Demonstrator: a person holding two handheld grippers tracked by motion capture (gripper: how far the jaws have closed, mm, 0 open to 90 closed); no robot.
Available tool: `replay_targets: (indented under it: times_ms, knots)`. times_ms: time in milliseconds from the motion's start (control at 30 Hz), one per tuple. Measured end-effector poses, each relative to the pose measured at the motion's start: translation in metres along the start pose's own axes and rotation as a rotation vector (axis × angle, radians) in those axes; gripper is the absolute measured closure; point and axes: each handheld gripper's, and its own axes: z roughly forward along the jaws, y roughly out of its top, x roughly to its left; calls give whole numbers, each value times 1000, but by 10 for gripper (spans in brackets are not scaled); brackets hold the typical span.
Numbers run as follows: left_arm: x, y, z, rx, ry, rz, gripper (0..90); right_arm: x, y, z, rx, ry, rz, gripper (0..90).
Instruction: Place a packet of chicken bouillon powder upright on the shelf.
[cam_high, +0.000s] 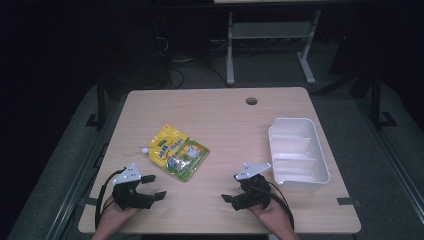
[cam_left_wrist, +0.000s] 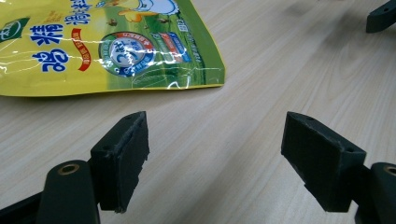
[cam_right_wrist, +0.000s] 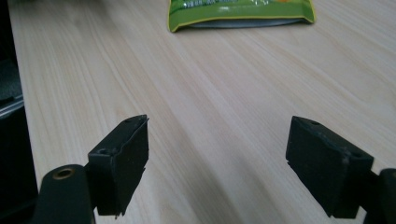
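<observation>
A yellow and green spouted pouch (cam_high: 178, 151) lies flat near the middle of the light wooden table (cam_high: 220, 115), its white cap pointing left. My left gripper (cam_high: 154, 186) rests near the front left edge, open and holding nothing, just short of the pouch. In the left gripper view the pouch (cam_left_wrist: 107, 46) lies ahead of the spread jaws, which hold nothing between them (cam_left_wrist: 215, 154). My right gripper (cam_high: 233, 188) sits open near the front, right of the pouch. The right gripper view shows the pouch's green bottom edge (cam_right_wrist: 240, 11) far ahead of the open gripper (cam_right_wrist: 217, 163).
A white plastic bin (cam_high: 298, 153) with compartments stands at the right side of the table. A round cable hole (cam_high: 251, 101) sits near the back edge. Behind the table is a dark floor with a grey frame (cam_high: 270, 40). The other gripper's tip (cam_left_wrist: 380, 16) shows in the left gripper view.
</observation>
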Motion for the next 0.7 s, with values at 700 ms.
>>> replay_targets:
  times_ms: [700]
  knots:
    - [11, -1, -2, 4, 41, -38, 227, -4, 60, 40, 33, 9, -41, 307]
